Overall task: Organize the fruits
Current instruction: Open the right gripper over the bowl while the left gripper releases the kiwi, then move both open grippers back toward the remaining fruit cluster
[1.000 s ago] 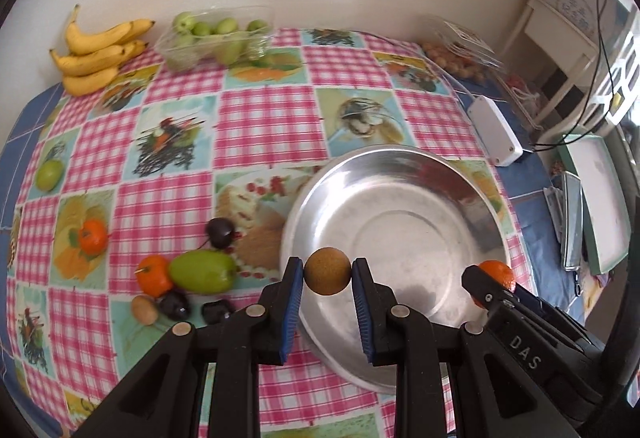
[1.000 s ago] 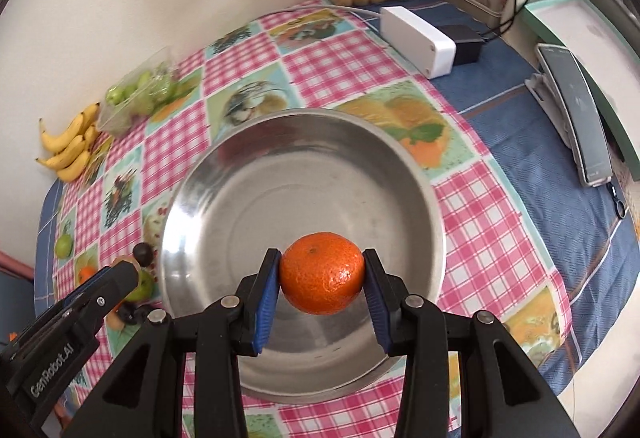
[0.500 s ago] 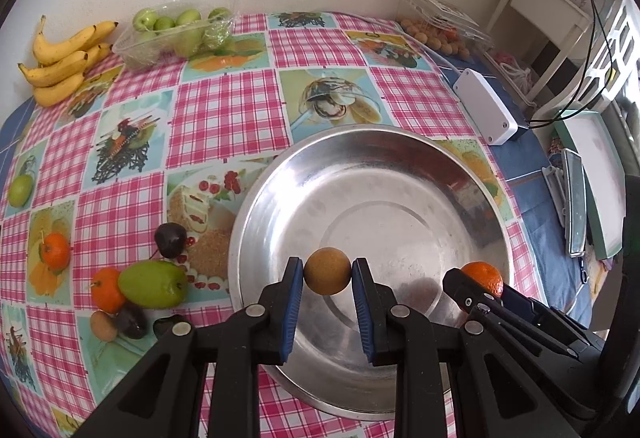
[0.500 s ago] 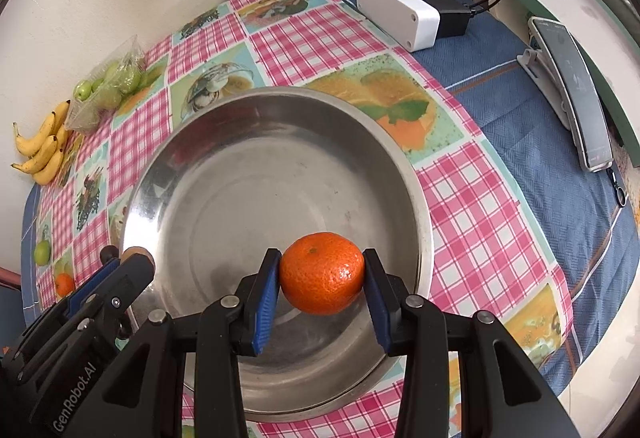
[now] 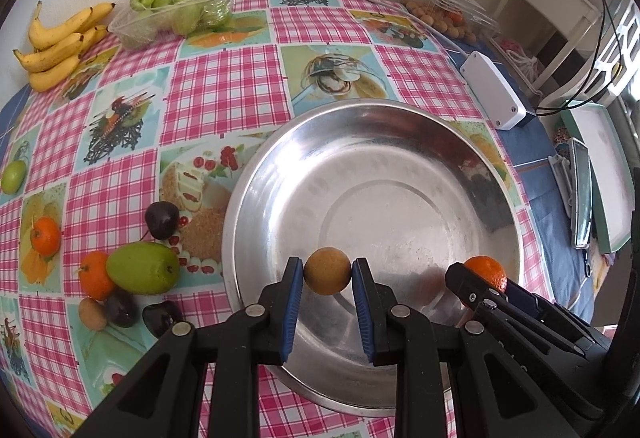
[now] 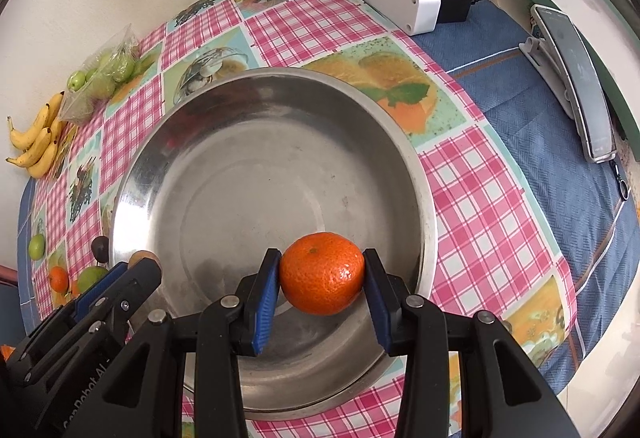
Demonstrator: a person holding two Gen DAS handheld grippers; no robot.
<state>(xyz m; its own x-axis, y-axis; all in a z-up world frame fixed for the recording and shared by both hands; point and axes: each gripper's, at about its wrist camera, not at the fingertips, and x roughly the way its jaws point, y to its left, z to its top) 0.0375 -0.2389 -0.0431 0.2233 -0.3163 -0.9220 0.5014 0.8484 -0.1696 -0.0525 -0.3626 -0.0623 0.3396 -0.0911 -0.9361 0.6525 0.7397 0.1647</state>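
Left gripper (image 5: pixel 327 270): its blue-padded fingers (image 5: pixel 294 294) press on both sides of a small round brownish-yellow fruit (image 5: pixel 327 270), held over the near part of the bowl.
Right gripper (image 6: pixel 321 274): its blue pads clamp a round orange mandarin (image 6: pixel 322 273), also over the near part of the bowl, to the right of the left gripper.
Bowl: a wide, shallow stainless-steel bowl (image 5: pixel 400 117) sits on the table under both grippers; nothing lies on its floor.
Loose fruit, left of the bowl: a green mango-shaped fruit (image 5: pixel 142 268) touches a small orange mandarin on the cloth (image 5: pixel 94 275); a small brown kiwi-like fruit (image 5: pixel 92 314) and two dark plums (image 5: pixel 120 308) lie just nearer, and a dark cherry-coloured plum (image 5: pixel 161 220) lies just farther.
Far left: a bunch of yellow bananas (image 5: pixel 60 45) rests by the wall, beside a clear plastic tray of green apples (image 5: pixel 176 11).
Left edge: a single small green fruit (image 5: pixel 13 176) lies alone.
Far right: a clear plastic box of small brown fruits (image 5: pixel 444 15), then a white rectangular plastic box (image 5: pixel 492 93) nearer.
Table covering: a pink checked cloth with fruit pictures (image 5: pixel 224 89), with blue fabric showing at the right side.
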